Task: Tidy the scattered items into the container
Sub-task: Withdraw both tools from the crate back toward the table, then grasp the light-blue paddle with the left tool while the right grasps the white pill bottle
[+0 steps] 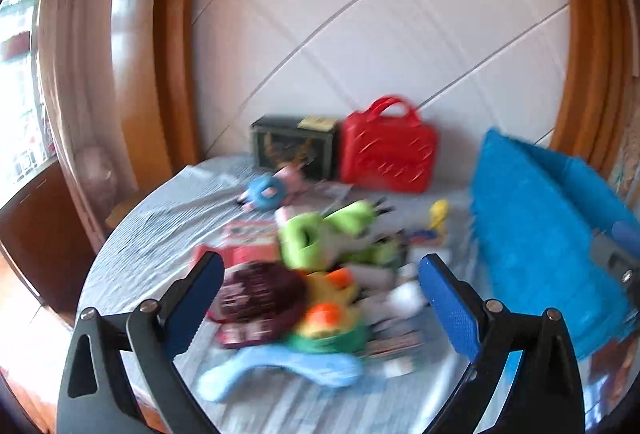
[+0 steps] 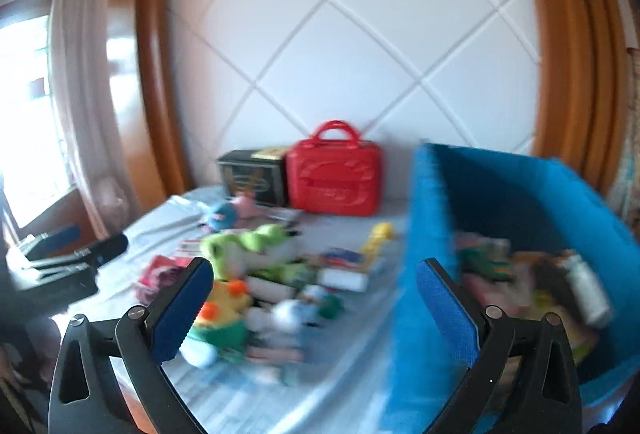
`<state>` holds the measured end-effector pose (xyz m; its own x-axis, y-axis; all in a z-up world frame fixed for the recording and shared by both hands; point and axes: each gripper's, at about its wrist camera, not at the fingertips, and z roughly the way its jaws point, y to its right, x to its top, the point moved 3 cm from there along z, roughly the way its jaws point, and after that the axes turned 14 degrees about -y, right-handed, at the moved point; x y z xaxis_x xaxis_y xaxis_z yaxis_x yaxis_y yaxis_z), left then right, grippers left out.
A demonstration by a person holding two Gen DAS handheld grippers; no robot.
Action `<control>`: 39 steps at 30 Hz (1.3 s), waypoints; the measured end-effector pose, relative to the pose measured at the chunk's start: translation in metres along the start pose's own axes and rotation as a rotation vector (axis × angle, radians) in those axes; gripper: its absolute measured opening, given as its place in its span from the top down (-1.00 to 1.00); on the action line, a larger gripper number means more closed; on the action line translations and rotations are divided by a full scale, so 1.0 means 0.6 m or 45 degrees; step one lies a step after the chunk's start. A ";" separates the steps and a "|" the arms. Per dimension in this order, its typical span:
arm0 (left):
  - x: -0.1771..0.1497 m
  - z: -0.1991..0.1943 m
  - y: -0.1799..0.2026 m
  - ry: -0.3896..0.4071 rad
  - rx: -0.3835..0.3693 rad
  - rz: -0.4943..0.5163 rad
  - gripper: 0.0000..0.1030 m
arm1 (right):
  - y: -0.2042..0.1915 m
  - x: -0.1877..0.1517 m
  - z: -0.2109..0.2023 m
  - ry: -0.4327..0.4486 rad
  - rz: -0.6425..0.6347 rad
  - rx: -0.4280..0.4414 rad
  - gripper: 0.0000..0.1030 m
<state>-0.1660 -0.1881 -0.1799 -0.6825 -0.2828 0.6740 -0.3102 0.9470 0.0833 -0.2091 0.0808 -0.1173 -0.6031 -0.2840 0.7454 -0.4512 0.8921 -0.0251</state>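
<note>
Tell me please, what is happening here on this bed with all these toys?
A person holds a two-finger gripper in each hand and is tidying scattered toys into the blue fabric storage bin. Both the left gripper and the right gripper are open and hold nothing. Some items already lie inside the bin, but a blurred pile, including a green plush toy and a dark red round pouch, is still on the striped bedsheet. A red plastic carry case stands against the headboard.
</note>
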 end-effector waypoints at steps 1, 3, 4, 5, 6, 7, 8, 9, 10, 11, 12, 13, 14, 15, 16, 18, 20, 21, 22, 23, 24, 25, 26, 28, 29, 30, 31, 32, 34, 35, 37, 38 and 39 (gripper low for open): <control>-0.001 0.014 -0.024 -0.011 0.003 0.009 -0.93 | -0.031 0.002 0.019 -0.013 -0.005 0.008 -1.00; -0.008 0.050 -0.079 -0.054 0.019 0.025 -0.93 | -0.084 -0.003 0.060 -0.062 0.008 0.017 -1.00; -0.013 0.070 -0.102 -0.079 0.022 0.037 -0.93 | -0.102 -0.008 0.080 -0.098 0.020 0.026 -1.00; -0.021 0.093 -0.123 -0.118 0.026 0.046 -0.93 | -0.115 -0.014 0.100 -0.137 0.030 0.033 -1.00; -0.027 0.111 -0.137 -0.152 0.020 0.056 -0.93 | -0.125 -0.022 0.121 -0.182 0.043 0.032 -1.00; -0.038 0.135 -0.151 -0.193 0.004 0.067 -0.93 | -0.132 -0.032 0.143 -0.230 0.064 0.020 -1.00; -0.050 0.157 -0.161 -0.234 -0.002 0.078 -0.93 | -0.135 -0.044 0.165 -0.277 0.088 0.009 -1.00; -0.062 0.179 -0.170 -0.274 -0.003 0.089 -0.93 | -0.135 -0.056 0.183 -0.316 0.107 0.003 -1.00; -0.074 0.194 -0.171 -0.303 -0.011 0.095 -0.93 | -0.133 -0.069 0.199 -0.356 0.127 -0.006 -1.00; -0.089 0.213 -0.174 -0.343 -0.024 0.102 -0.93 | -0.128 -0.085 0.218 -0.401 0.149 -0.017 -1.00; -0.105 0.233 -0.177 -0.386 -0.038 0.110 -0.93 | -0.122 -0.100 0.236 -0.444 0.168 -0.025 -1.00; -0.118 0.248 -0.180 -0.418 -0.052 0.115 -0.93 | -0.115 -0.117 0.254 -0.488 0.187 -0.033 -1.00; -0.129 0.265 -0.179 -0.449 -0.065 0.127 -0.93 | -0.108 -0.132 0.271 -0.533 0.205 -0.041 -1.00; -0.143 0.282 -0.177 -0.480 -0.074 0.148 -0.93 | -0.101 -0.146 0.287 -0.573 0.220 -0.048 -1.00; -0.156 0.297 -0.172 -0.506 -0.078 0.171 -0.93 | -0.094 -0.160 0.304 -0.610 0.232 -0.051 -1.00; -0.178 0.327 -0.166 -0.558 -0.066 0.206 -0.93 | -0.079 -0.188 0.342 -0.683 0.248 -0.058 -1.00; -0.196 0.355 -0.161 -0.608 -0.063 0.224 -0.93 | -0.067 -0.212 0.373 -0.745 0.259 -0.072 -1.00; -0.204 0.371 -0.159 -0.621 -0.058 0.238 -0.93 | -0.063 -0.222 0.385 -0.766 0.263 -0.076 -1.00; -0.209 0.380 -0.156 -0.628 -0.056 0.247 -0.93 | -0.059 -0.232 0.396 -0.781 0.269 -0.077 -1.00; -0.214 0.390 -0.154 -0.640 -0.050 0.258 -0.92 | -0.055 -0.242 0.406 -0.797 0.277 -0.078 -1.00; -0.217 0.398 -0.153 -0.645 -0.049 0.264 -0.87 | -0.051 -0.253 0.418 -0.818 0.288 -0.079 -1.00; -0.221 0.405 -0.151 -0.650 -0.056 0.269 -0.83 | -0.048 -0.261 0.426 -0.837 0.297 -0.079 -1.00; -0.224 0.411 -0.149 -0.658 -0.068 0.273 -0.79 | -0.046 -0.268 0.434 -0.854 0.301 -0.079 -1.00; -0.228 0.419 -0.143 -0.670 -0.080 0.286 -0.55 | -0.049 -0.284 0.446 -0.882 0.300 -0.074 -1.00; -0.229 0.421 -0.139 -0.672 -0.088 0.296 -0.54 | -0.053 -0.292 0.449 -0.889 0.296 -0.073 -1.00; -0.230 0.422 -0.134 -0.668 -0.097 0.309 -0.53 | -0.058 -0.297 0.450 -0.889 0.288 -0.069 -1.00; -0.231 0.424 -0.130 -0.662 -0.102 0.322 -0.53 | -0.064 -0.302 0.451 -0.887 0.277 -0.062 -0.99; -0.231 0.426 -0.127 -0.657 -0.096 0.340 -0.53 | -0.069 -0.307 0.455 -0.887 0.266 -0.057 -0.99; -0.230 0.428 -0.124 -0.650 -0.107 0.374 -0.53 | -0.077 -0.319 0.467 -0.902 0.257 -0.069 -0.99; -0.230 0.431 -0.124 -0.656 -0.124 0.385 -0.53 | -0.078 -0.328 0.473 -0.915 0.270 -0.082 -0.99; -0.225 0.444 -0.125 -0.675 -0.151 0.409 -0.53 | -0.079 -0.342 0.479 -0.914 0.315 -0.109 -0.99; -0.225 0.448 -0.122 -0.676 -0.163 0.430 -0.53 | -0.082 -0.344 0.477 -0.893 0.319 -0.138 -1.00; -0.225 0.452 -0.119 -0.673 -0.163 0.458 -0.53 | -0.085 -0.348 0.475 -0.876 0.322 -0.164 -1.00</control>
<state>-0.2312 -0.2589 -0.4756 -0.9727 0.0492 0.2269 0.0572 0.9979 0.0288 -0.2476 -0.0055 -0.4617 -0.9731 -0.1826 0.1405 -0.1886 0.9816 -0.0305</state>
